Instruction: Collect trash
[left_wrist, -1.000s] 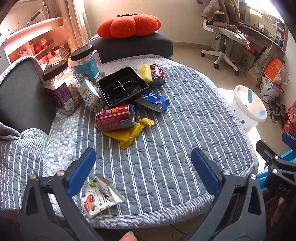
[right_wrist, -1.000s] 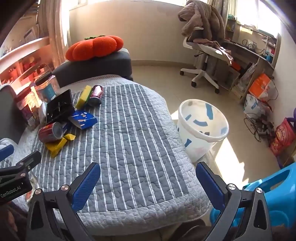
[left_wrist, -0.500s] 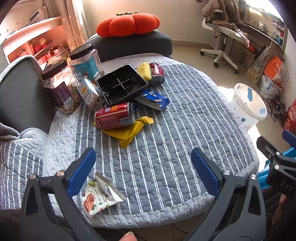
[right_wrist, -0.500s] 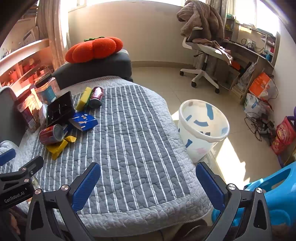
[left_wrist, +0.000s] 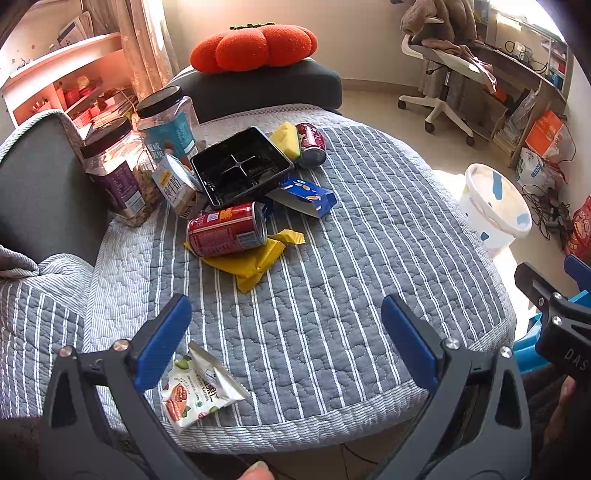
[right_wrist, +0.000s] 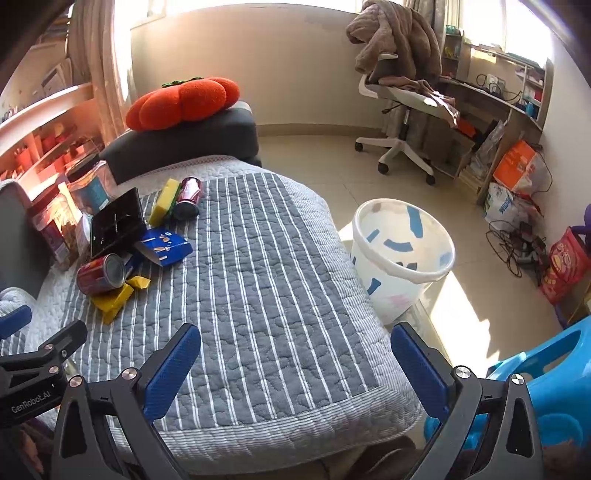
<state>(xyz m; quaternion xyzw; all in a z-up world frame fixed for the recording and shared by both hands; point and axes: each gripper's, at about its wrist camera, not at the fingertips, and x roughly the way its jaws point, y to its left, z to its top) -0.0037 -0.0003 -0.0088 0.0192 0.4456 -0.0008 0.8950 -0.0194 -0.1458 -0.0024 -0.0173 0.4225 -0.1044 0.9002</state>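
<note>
The left tongs (left_wrist: 286, 328) are spread wide and hold nothing, hanging above the near edge of a round desk (left_wrist: 332, 280) covered with a grey striped quilt. The right tongs (right_wrist: 295, 354) are likewise spread wide and empty, over the near right part of the same quilt. A snack packet (left_wrist: 197, 387) lies flat on the quilt just beside the left finger of the left tongs, near the desk's edge and apart from the other litter. Further back, a red can (left_wrist: 225, 230) lies on its side on top of a yellow wrapper (left_wrist: 255, 258). Behind the can, a black tray (left_wrist: 240, 168) sits tilted, with a blue packet (left_wrist: 306, 195) partly under its right edge. A yellow sponge (left_wrist: 284, 140) and a second, darker can (left_wrist: 312, 144) lie touching each other at the tray's far right corner. To the left of the tray stands a small carton (left_wrist: 173, 184), and behind it two clear jars with black lids (left_wrist: 147, 140). A white bucket with blue patches (right_wrist: 400, 254) stands on the floor just beside the right edge of the desk; its inside appears empty. An orange cushion (right_wrist: 181, 101) rests on a dark seat beyond the desk. An office chair (right_wrist: 399, 96) draped with clothing stands near the far wall.
</note>
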